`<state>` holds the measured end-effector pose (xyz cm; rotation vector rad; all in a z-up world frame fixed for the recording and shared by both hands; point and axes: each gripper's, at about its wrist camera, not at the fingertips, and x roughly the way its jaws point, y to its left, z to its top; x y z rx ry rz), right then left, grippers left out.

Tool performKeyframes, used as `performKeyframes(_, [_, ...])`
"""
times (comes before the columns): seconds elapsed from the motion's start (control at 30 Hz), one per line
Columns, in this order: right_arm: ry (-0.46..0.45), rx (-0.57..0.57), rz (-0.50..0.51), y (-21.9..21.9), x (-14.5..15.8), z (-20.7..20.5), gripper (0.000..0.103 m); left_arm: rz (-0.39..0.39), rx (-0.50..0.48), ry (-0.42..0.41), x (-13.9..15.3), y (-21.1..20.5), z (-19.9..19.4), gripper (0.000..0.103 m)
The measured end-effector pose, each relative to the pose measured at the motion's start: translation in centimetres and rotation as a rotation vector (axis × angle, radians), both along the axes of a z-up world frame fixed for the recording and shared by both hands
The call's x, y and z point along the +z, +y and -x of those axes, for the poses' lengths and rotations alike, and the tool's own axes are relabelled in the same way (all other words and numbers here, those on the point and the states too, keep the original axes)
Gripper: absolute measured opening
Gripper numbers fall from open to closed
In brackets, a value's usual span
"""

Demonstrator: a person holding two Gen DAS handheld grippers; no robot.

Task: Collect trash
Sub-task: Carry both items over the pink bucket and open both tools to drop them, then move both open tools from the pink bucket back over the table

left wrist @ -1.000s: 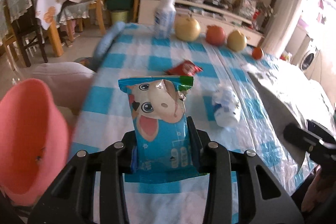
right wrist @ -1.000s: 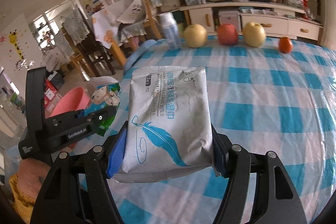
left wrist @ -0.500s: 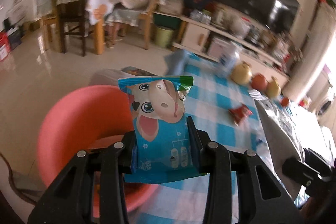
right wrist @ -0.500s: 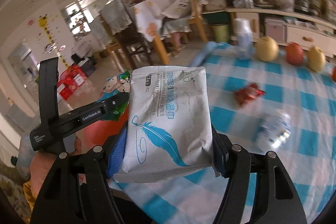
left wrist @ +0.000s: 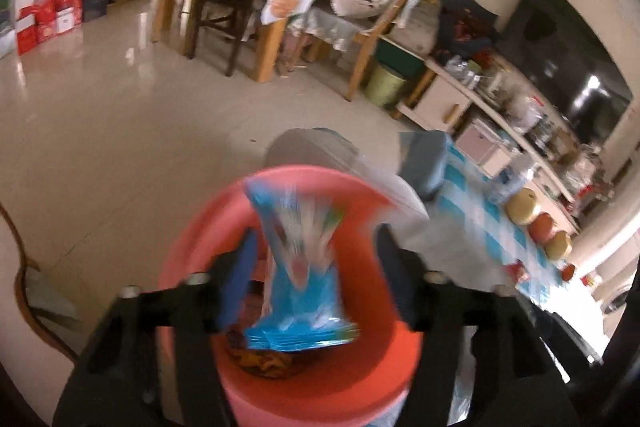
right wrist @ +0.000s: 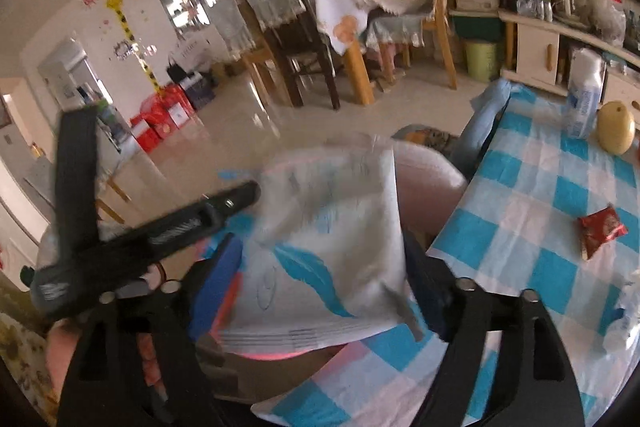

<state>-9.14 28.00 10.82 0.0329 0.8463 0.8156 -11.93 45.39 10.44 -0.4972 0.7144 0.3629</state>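
Blue foil snack packet with cartoon print (left wrist: 298, 267): motion-blurred, roughly upright, crimped bottom edge lowest, over the mouth of the round pink plastic bin (left wrist: 192, 243), which stands on the floor by the table edge with dark orange-brown scraps at its bottom. White soft tissue pack with blue feather print (right wrist: 332, 251): also blurred, tilted with its top corner leaning right, hanging over the bin's rim. Small red crinkled wrapper (right wrist: 600, 229) lies flat on the blue-and-white checked tablecloth, well apart from the bin.
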Motion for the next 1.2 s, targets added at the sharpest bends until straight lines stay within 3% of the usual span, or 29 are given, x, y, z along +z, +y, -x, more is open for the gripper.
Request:
performKeyframes(0.17, [0.006,-0.055,-0.004,-2.1,-1.2,0.2,0.088,-0.003,0.056,-0.018,0.2,1.0,0.4,0.080])
performKeyframes(0.4, [-0.025,-0.121,0.046,-5.8,-2.3,1.4,0.088,-0.118,0.042,-0.069,1.0,-0.9,0.3,0.088])
performKeyframes(0.53, [-0.045,-0.145,0.082,-7.7,-2.8,2.4,0.088,-0.178,-0.009,-0.119,1.5,-2.2,0.2,0.093])
performKeyframes(0.77, [-0.046,-0.196,0.097,-11.0,-3.4,3.3,0.092,-0.236,-0.107,-0.115,1.6,-5.5,-1.2,0.093])
performKeyframes(1.03, [-0.068,-0.243,0.123,-13.7,-2.9,3.8,0.093,-0.231,-0.203,-0.073,1.6,-9.0,-2.8,0.093])
performKeyframes(1.2, [-0.090,-0.256,0.141,-15.1,-2.8,4.3,0.093,-0.156,-0.255,-0.075,1.4,-10.6,-3.5,0.093])
